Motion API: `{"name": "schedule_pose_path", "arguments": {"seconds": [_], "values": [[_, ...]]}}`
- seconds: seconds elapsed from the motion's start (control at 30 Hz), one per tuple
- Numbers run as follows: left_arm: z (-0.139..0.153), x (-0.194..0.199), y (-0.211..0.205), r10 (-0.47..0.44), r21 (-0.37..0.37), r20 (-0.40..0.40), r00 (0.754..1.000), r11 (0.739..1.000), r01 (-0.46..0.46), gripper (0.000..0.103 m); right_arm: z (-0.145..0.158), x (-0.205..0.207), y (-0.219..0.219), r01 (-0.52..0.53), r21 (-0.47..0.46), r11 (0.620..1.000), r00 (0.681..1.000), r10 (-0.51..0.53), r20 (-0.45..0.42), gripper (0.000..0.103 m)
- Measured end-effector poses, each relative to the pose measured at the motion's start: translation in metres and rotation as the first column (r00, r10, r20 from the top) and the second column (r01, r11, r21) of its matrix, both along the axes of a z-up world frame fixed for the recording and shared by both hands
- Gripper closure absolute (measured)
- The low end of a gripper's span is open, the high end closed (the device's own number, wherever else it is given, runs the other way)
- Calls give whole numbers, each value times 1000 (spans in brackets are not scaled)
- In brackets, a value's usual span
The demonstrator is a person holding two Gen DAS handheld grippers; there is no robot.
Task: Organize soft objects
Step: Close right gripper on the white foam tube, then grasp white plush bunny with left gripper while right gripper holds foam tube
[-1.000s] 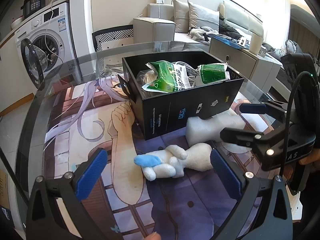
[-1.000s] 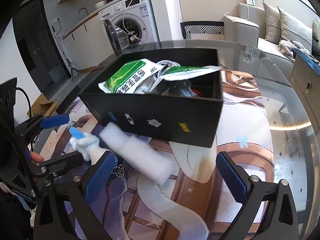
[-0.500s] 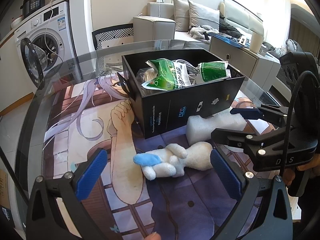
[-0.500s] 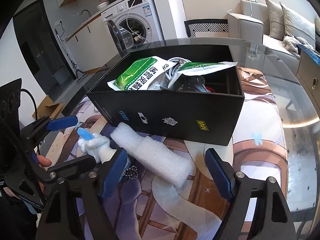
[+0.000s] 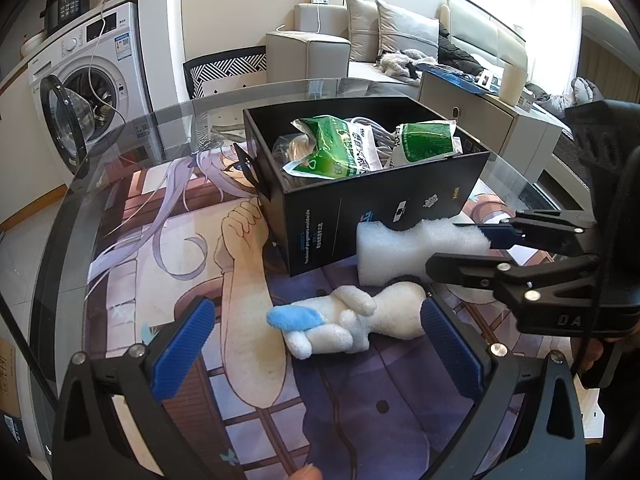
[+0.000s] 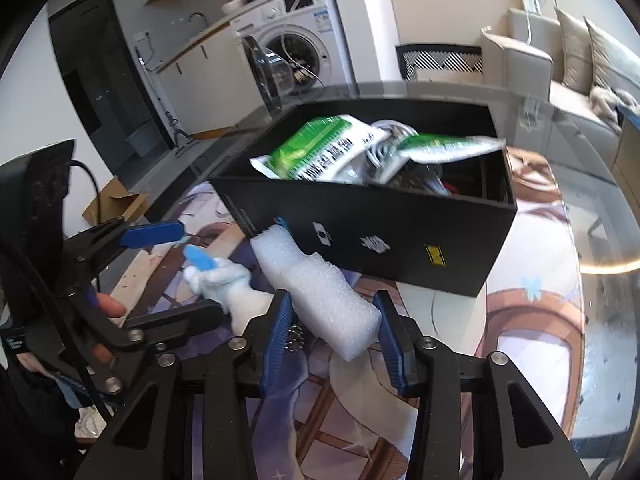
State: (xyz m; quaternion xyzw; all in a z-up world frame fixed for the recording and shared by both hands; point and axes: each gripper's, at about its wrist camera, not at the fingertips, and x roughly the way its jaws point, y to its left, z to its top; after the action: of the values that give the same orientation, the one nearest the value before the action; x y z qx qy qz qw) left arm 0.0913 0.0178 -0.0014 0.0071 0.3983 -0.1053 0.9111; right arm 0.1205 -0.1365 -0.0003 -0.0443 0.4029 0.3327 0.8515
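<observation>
Narrowed since before, right gripper (image 6: pixel 334 334) fingers pinch the foam block (image 6: pixel 320 294); left gripper (image 5: pixel 316 354) fingers stay spread.

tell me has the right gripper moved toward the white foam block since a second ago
Yes. In the right wrist view the right gripper has advanced toward the rectangular black cardboard box, and its jaws have narrowed around the white foam block.

Rough white foam block (image 6: pixel 320 292), matt cardboard box (image 6: pixel 392 236)
</observation>
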Motion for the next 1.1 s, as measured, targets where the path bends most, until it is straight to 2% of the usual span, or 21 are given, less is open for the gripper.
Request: {"name": "schedule_pose_path", "arguments": {"seconds": [0.13,0.5,0.83,0.93,1.1], "values": [[-2,0,-1,-1,-1,-3,1000,1000,1,0,12,-5,-2,-24,2,1000,999,24,37,67],[-6,-1,-5,-21,-21,-23,1000,1000,20,0,42,-14,-18,-30,40,999,994,26,105,68],[-12,5,-14,-26,-75,-67,997,997,21,0,48,-14,-24,-24,52,998,993,18,119,68],[-17,8,-20,-17,-60,-77,997,998,12,0,47,-15,-23,-27,52,998,993,21,120,68],[-25,9,-31,8,16,-97,995,1000,-6,0,47,-15,-24,-28,53,998,993,21,117,68]]}}
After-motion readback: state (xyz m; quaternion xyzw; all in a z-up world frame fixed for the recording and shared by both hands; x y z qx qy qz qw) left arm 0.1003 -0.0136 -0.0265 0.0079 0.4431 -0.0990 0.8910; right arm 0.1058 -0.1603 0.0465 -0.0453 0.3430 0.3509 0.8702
